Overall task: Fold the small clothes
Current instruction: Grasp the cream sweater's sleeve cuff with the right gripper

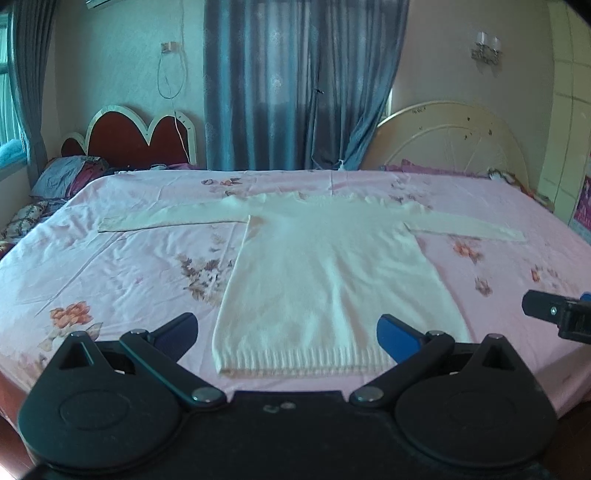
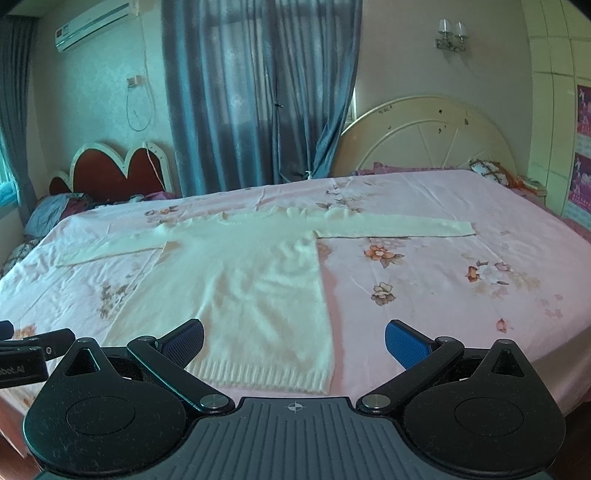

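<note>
A white knitted sweater (image 1: 325,266) lies flat and unfolded on the bed (image 1: 110,280), its ribbed hem (image 1: 303,363) close to the near edge and its neckline pointing toward the far edge. Both sleeves are stretched straight out to the sides, one (image 1: 166,218) reaching toward the left side of the bed, the other (image 1: 476,230) toward the right. The bedsheet under it is pink with flower prints and lightly creased.

The left gripper (image 1: 288,334) hovers just above the near edge, over the hem, its jaws spread wide apart and empty, with the sweater's lower body between the two blue pads. The right gripper (image 2: 293,341) hangs beside it, also released and holding nothing; its left pad (image 2: 183,341) sits over the hem's right part, its right pad (image 2: 408,345) over bare sheet.

Beyond the far edge hang blue-grey curtains (image 1: 295,85). A red heart-shaped headboard (image 1: 136,136) stands at the far left corner and a cream rounded headboard (image 2: 428,136) at the far right. An air conditioner (image 2: 96,24) is mounted high on the wall.
</note>
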Motion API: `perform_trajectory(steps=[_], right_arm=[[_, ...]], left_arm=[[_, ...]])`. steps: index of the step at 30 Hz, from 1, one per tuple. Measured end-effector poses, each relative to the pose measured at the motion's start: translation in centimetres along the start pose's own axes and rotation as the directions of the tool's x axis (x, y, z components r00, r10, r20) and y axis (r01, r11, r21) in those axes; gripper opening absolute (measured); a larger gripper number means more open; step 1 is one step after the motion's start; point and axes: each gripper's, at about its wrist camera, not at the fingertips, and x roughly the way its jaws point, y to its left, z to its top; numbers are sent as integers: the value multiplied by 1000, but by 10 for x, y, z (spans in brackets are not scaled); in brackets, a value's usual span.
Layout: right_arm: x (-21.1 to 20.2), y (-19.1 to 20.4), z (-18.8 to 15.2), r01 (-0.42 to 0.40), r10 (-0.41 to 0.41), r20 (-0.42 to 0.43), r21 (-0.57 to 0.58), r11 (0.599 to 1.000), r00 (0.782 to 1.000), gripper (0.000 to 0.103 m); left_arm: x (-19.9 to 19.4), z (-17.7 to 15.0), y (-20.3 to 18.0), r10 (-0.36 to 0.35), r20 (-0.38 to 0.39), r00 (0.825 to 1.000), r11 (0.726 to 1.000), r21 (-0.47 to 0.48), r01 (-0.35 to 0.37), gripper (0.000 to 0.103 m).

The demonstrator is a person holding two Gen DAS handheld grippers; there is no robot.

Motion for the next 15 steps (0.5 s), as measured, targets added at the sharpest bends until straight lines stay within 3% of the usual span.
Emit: perform_trajectory(steps=[4, 12, 15], right_arm=[[30, -6, 16, 22, -22, -2, 33, 999, 1000, 103], [90, -15, 49, 73, -74, 1, 121, 990, 997, 103], [105, -22, 63, 112, -117, 20, 150, 982, 993, 103]], left_arm=[[35, 20, 4, -53, 7, 999, 999, -13, 53, 103], [108, 60, -2, -134, -5, 991, 990, 47, 134, 103], [128, 74, -1, -211, -26, 977, 974, 72, 213, 103]])
